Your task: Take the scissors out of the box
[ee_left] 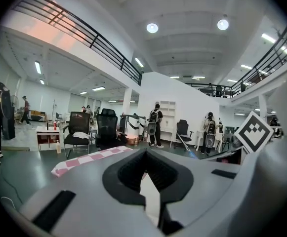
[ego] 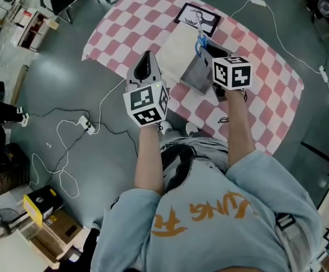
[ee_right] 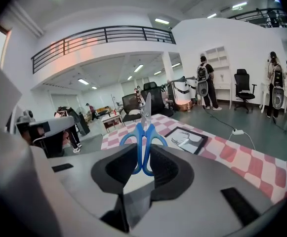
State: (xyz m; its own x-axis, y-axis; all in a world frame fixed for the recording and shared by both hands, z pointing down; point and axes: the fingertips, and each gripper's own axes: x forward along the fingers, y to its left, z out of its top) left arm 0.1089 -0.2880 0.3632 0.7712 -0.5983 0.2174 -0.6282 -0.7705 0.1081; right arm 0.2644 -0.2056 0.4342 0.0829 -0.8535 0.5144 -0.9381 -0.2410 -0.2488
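Note:
Blue-handled scissors (ego: 200, 40) hang above the open grey-and-white box (ego: 193, 72), which stands on the pink-checked tablecloth (ego: 147, 16). My right gripper (ego: 205, 51) is shut on them. In the right gripper view the blue handle loops (ee_right: 144, 141) sit between the black pads of the right gripper (ee_right: 144, 159), with the blades pointing away and upward. My left gripper (ego: 147, 61) is held up left of the box, over the cloth's near edge. Its jaws (ee_left: 145, 164) meet with nothing in them.
A black-framed picture (ego: 197, 18) lies on the cloth beyond the box, also seen as the frame (ee_right: 185, 138). White cables and a power strip (ego: 88, 126) trail on the grey floor at left. Office chairs (ee_left: 86, 130) and several standing people are farther off.

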